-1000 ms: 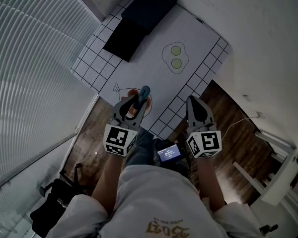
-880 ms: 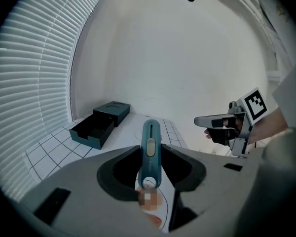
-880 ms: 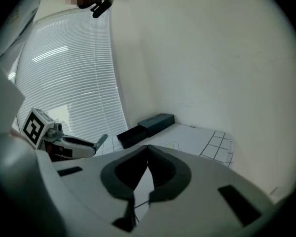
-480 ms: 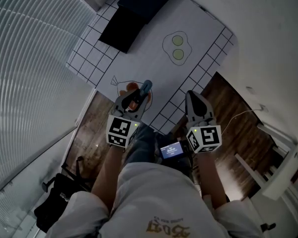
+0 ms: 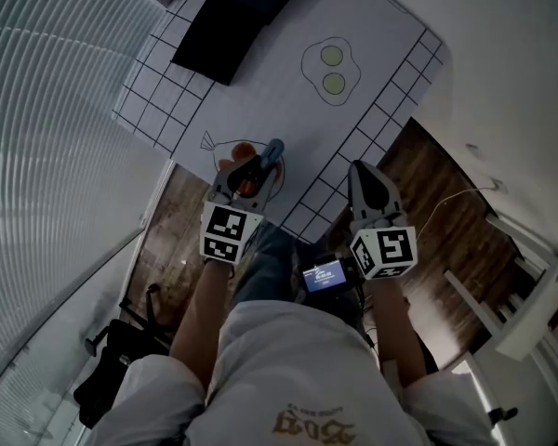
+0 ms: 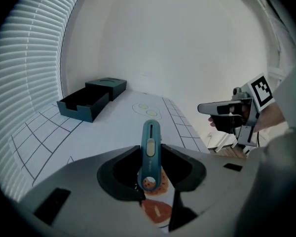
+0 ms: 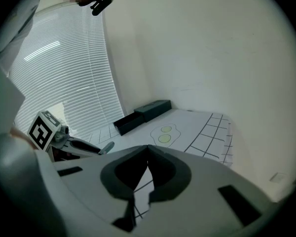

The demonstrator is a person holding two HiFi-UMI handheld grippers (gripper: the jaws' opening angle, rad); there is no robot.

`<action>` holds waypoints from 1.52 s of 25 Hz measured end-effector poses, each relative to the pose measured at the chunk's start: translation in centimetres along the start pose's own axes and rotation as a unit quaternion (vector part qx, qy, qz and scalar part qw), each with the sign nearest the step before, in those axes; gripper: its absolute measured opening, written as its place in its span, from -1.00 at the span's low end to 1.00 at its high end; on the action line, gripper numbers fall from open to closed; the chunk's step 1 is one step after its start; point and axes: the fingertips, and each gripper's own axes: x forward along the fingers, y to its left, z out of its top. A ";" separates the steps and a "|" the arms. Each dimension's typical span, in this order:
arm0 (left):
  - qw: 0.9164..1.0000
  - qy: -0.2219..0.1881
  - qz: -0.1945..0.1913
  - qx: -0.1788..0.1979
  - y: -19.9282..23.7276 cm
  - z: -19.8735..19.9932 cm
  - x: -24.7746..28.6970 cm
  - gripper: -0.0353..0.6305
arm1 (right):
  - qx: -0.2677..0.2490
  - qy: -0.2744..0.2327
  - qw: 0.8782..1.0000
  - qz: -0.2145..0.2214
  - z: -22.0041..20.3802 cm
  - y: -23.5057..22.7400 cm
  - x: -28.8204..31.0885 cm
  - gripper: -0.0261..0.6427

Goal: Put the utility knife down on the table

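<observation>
the left claw (image 5: pixel 252 175) pinches the utility knife (image 5: pixel 272 150) near its rounded butt end. in the left gripper view the two pads press on either side of the teal handle (image 6: pixel 151 141), and the rest of the knife sticks out forward past the tips, slider face up. the knife hangs over the near edge of the counter (image 5: pixel 288 110), above an orange drawing (image 5: pixel 245 149) on the white gridded sheet; i cannot tell whether it touches the surface.

the right claw (image 5: pixel 362 177) sits beside it, off the counter's near corner and over the wooden floor (image 5: pixel 446 240). its jaws are pressed together with nothing between them, the tips meeting in the right gripper view (image 7: pixel 148 149).

farther along the sheet is a fried-egg outline with two green circles (image 5: pixel 332 71). at the far end stands a dark open box (image 5: pixel 232 26), seen again in the left gripper view (image 6: pixel 84 102). window blinds (image 5: pixel 46 128) run along the left side. a small lit screen (image 5: pixel 321 275) sits at the person's waist, between the forearms.
</observation>
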 end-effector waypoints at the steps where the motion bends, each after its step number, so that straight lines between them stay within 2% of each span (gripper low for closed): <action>1: 1.000 0.006 0.000 -0.002 0.1 -0.4 0.1 -0.48 | 0.001 0.001 1.000 -0.002 -0.1 0.0 0.0 -0.90; 13: 1.000 0.026 -0.005 0.012 0.4 -1.7 1.4 -0.48 | 0.009 0.013 1.000 -0.008 -1.3 -0.2 0.5 -0.90; 23: 0.999 0.034 -0.008 -0.003 0.7 -3.0 1.9 -0.48 | 0.023 0.025 0.999 -0.016 -2.4 -0.1 0.3 -0.90; 38: 0.999 0.043 -0.011 0.004 0.7 -3.3 2.7 -0.47 | 0.029 0.030 0.999 -0.012 -2.1 -0.3 0.6 -0.90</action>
